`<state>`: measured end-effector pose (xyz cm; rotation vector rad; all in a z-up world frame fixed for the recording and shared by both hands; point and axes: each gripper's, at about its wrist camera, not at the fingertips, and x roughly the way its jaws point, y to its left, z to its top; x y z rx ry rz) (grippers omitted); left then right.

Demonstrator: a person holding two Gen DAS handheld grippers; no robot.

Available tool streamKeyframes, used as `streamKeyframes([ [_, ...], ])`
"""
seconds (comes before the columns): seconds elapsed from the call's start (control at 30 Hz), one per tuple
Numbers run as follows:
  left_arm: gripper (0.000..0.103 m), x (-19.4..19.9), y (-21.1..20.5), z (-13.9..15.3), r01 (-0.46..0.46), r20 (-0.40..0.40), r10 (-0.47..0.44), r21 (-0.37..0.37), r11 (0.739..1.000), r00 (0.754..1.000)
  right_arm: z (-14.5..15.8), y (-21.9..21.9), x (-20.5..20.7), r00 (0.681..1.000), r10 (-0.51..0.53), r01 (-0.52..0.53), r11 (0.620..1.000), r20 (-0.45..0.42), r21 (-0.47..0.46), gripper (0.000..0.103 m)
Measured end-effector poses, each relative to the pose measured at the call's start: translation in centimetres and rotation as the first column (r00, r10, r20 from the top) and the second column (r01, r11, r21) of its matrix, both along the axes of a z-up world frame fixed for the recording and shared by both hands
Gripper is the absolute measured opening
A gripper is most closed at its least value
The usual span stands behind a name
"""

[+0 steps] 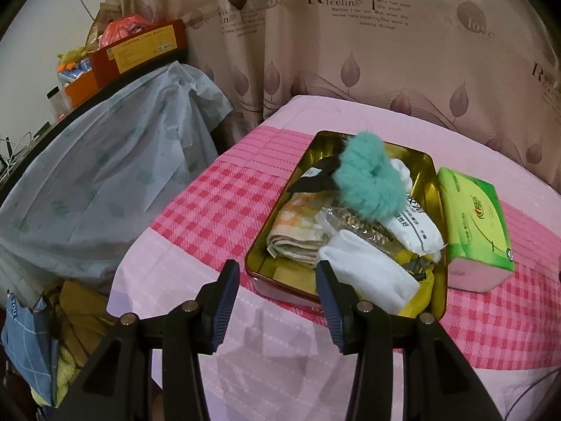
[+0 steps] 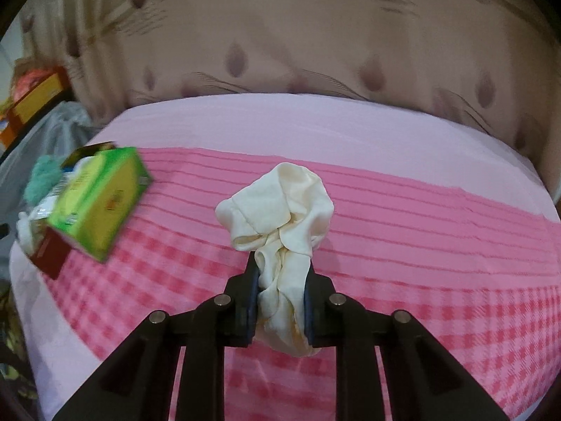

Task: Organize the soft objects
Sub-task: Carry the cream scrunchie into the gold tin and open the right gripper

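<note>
A gold-lined tin box (image 1: 433, 242) with red outer walls sits on the pink checked bedspread (image 1: 210, 207). In it lie a teal fluffy toy (image 1: 368, 182), a folded orange-checked towel (image 1: 298, 231), a white rolled cloth (image 1: 371, 277), a white packet (image 1: 417, 228) and a clear bag. My left gripper (image 1: 278, 277) hangs open just in front of the box's near wall, nothing between its fingers. My right gripper (image 2: 280, 273) is shut on a bunched cream satin cloth (image 2: 280, 207), held above the bedspread (image 2: 420, 245), right of the box (image 2: 49, 256).
A green tissue pack (image 1: 473, 224) lies against the box's right side, tissue pack (image 2: 98, 200) blurred in the right wrist view. A leaf-print curtain (image 1: 350, 52) hangs behind the bed. Left of the bed stand a furniture piece under a pale cover (image 1: 105, 161), boxes (image 1: 140, 52) on top, and clothes (image 1: 70, 315) below.
</note>
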<state>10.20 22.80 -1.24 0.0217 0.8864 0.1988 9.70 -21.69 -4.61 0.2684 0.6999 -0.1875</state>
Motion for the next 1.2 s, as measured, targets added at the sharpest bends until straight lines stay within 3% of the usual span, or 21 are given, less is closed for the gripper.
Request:
streamKeyframes([
  [0.23,0.046,0.1,0.3,0.4,-0.028,0.01,0.028,-0.002,1.0,1.0,3.7,6.6,2.9,0.985,0.164,-0.163,0.986,0.049,-0.02,0.019],
  [0.4,0.046,0.2,1.4,0.5,-0.066,0.011,0.066,-0.035,0.997,0.998,6.3,12.9,5.7,0.948,0.309,-0.306,0.951,0.076,-0.046,0.019],
  [0.63,0.046,0.1,2.7,0.6,-0.122,0.016,0.123,-0.053,0.991,0.992,8.6,20.1,10.2,0.895,0.437,-0.433,0.899,0.083,-0.071,0.019],
  [0.77,0.046,0.0,2.9,0.7,-0.133,0.027,0.134,-0.046,0.99,0.991,8.8,22.4,13.4,0.885,0.46,-0.458,0.888,0.063,-0.052,0.019],
  [1.07,0.047,0.0,2.8,0.9,-0.124,0.048,0.126,-0.041,0.991,0.991,6.4,24.0,19.8,0.906,0.42,-0.422,0.906,-0.044,-0.042,0.023],
  [1.2,0.053,0.1,2.4,0.9,-0.105,0.058,0.106,-0.023,0.994,0.993,6.1,24.3,20.8,0.909,0.413,-0.416,0.907,-0.058,-0.058,0.037],
])
